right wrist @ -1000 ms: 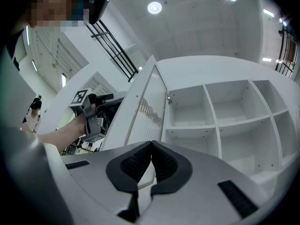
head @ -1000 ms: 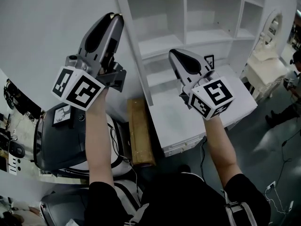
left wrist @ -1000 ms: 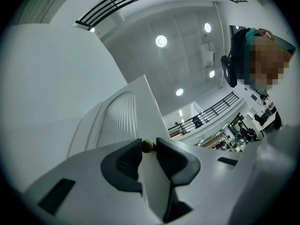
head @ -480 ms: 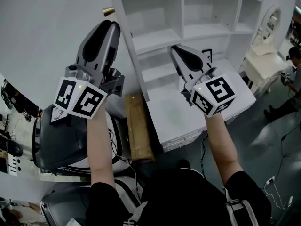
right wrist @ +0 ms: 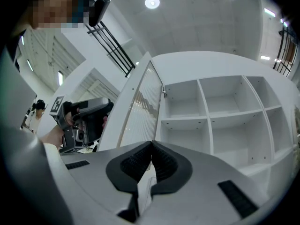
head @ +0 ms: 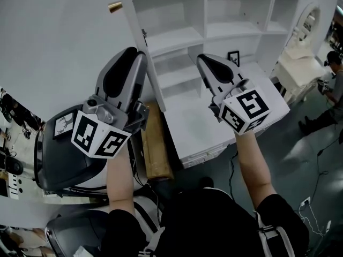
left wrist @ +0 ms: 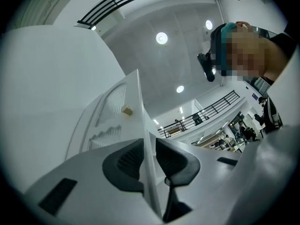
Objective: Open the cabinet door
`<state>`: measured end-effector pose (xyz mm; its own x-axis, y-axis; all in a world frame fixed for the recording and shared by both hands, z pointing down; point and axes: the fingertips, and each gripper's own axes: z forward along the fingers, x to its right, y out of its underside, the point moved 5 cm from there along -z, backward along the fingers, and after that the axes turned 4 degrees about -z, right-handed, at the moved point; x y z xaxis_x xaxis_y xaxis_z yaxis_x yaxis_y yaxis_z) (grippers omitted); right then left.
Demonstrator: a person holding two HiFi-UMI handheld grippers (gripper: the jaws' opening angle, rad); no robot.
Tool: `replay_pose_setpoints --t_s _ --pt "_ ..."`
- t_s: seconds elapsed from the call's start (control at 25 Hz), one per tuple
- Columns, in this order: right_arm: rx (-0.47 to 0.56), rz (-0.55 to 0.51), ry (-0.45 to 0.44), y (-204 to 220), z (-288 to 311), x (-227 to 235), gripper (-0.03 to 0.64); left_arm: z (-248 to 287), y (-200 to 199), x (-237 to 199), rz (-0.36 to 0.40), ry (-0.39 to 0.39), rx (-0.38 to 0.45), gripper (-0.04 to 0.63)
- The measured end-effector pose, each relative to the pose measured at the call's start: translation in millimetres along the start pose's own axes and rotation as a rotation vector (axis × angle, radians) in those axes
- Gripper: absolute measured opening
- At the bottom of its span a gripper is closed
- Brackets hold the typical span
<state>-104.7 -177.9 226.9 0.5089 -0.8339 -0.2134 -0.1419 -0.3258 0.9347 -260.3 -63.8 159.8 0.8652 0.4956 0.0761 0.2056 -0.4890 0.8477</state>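
Note:
The white cabinet shows bare shelves, and its door stands swung out. The door has a ribbed panel and a gold knob. My left gripper sits low at the door's free edge. In the left gripper view that edge runs between the pads of my left gripper. The jaws are closing but not clamped. My right gripper hovers before the shelves, right of the door, and touches nothing. The right gripper is shut on nothing, its pads meeting.
The cabinet's white base counter juts out below the shelves. A brown cardboard box leans on the floor beside it. A grey and white machine stands at the lower left. A white dressing table with mirror and a person are at the right.
My left gripper has sunk along the door's edge, from beside the top shelves to about mid-height. The right gripper has dropped slightly. The gold knob now shows above the left gripper.

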Motion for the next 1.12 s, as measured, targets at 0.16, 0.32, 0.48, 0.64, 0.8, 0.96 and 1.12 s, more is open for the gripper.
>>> replay_pose_setpoints --t_s 0.16,0.32,0.48,0.64,0.8,0.96,1.12 --pt "-0.002 0.004 0.01 2.2 -7.6 2.2 0.018 1.7 13.3 17.2 -0.003 0.048 -0.031 0.08" --pt "0.0 0.004 0.021 3.6 -16.8 6.8 0.018 7.2 26.9 31.8 0.022 0.06 -0.054 0.072" --pt "-0.002 0.004 0.034 8.3 -26.8 11.5 0.018 8.1 35.1 44.6 0.027 0.071 -0.072 0.062" --pt "-0.015 0.006 0.049 14.7 -35.8 15.9 0.018 8.7 42.9 58.9 0.004 0.107 -0.09 0.051" --pt "-0.026 0.007 0.064 19.4 -44.2 22.3 0.018 15.3 59.7 69.5 -0.023 0.129 -0.109 0.044" --pt "-0.031 0.008 0.079 21.1 -53.1 27.5 0.018 24.2 82.1 74.4 -0.067 0.142 -0.138 0.038" --pt "-0.047 0.008 0.099 26.6 -62.6 31.5 0.018 32.3 107.6 77.8 -0.084 0.144 -0.183 0.037"
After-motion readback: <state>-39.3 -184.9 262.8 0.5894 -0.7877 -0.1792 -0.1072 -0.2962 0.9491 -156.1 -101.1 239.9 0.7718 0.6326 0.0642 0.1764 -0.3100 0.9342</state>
